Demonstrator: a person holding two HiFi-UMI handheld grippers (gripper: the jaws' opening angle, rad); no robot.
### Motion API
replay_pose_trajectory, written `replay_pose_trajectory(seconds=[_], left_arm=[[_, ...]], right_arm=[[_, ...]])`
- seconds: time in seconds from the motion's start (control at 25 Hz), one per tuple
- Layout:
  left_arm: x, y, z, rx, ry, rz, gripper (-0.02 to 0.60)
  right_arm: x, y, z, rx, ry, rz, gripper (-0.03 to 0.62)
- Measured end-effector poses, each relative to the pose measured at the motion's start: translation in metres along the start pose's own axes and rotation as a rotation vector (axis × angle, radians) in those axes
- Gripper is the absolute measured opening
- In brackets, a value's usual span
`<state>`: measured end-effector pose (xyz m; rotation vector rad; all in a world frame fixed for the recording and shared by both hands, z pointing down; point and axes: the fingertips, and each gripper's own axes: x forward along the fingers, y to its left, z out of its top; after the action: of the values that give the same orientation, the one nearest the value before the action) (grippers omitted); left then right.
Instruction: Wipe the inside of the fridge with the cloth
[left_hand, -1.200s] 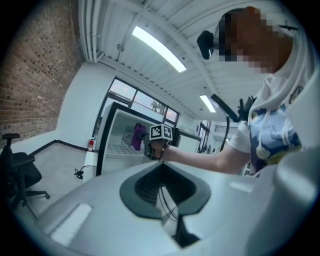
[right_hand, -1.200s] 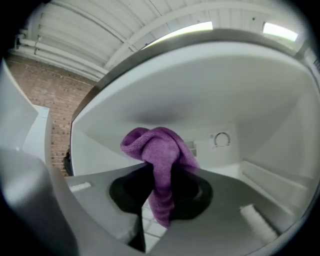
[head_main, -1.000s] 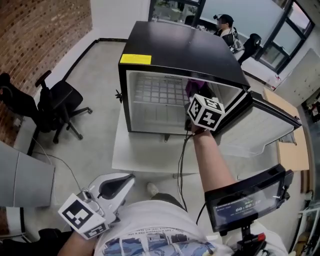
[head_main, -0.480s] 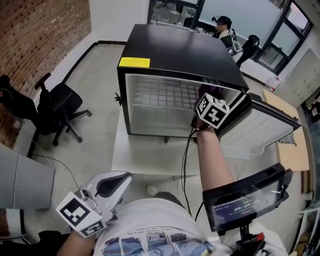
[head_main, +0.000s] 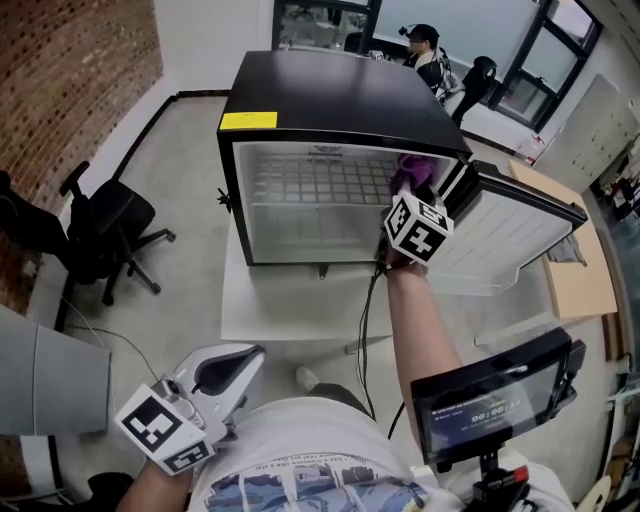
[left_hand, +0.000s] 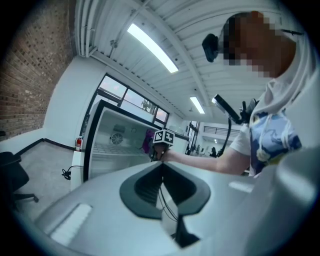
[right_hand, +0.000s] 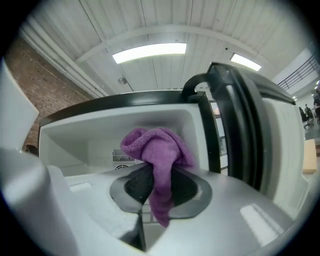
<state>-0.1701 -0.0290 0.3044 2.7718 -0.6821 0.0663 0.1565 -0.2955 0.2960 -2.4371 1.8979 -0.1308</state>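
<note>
A black mini fridge (head_main: 340, 95) stands open on a low white table (head_main: 290, 305), its white inside and wire shelf (head_main: 320, 185) showing. My right gripper (head_main: 408, 190) reaches into the upper right corner of the opening, shut on a purple cloth (head_main: 411, 170). In the right gripper view the cloth (right_hand: 159, 155) bunches above the right gripper (right_hand: 155, 182) and hangs down between the jaws, close to the fridge's right inner wall (right_hand: 197, 135). My left gripper (head_main: 250, 355) is low at the left, far from the fridge, with its jaws together and nothing between them (left_hand: 161, 175).
The fridge door (head_main: 510, 235) swings out to the right. A black office chair (head_main: 100, 225) stands left of the table, beside a brick wall. A cable (head_main: 368, 320) hangs under my right arm. A screen device (head_main: 490, 395) is at the lower right. A person (head_main: 422, 45) stands far behind.
The right gripper has carried the cloth a little rightwards, up against the fridge's right inner wall near the top. The left gripper has stayed where it was.
</note>
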Motion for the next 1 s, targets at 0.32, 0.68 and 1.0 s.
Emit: replay_pose_trajectory(seconds=[0.32,0.68,1.0], left_arm=[[-0.013,-0.018,-0.009,-0.006,0.017,-0.042,0.006],[-0.021,-0.026,-0.021,-0.018,0.042,-0.071,0.006],[-0.013,-0.02,-0.017,0.001,0.043,-0.036,0.006]], right_arm=[[-0.04,-0.014,-0.004,-0.015,0.0,-0.022,0.08],[-0.075,-0.009,-0.008,-0.095,0.006,0.026,0.08],[-0.025,0.026,-0.002,-0.232,0.037,0.127,0.08]])
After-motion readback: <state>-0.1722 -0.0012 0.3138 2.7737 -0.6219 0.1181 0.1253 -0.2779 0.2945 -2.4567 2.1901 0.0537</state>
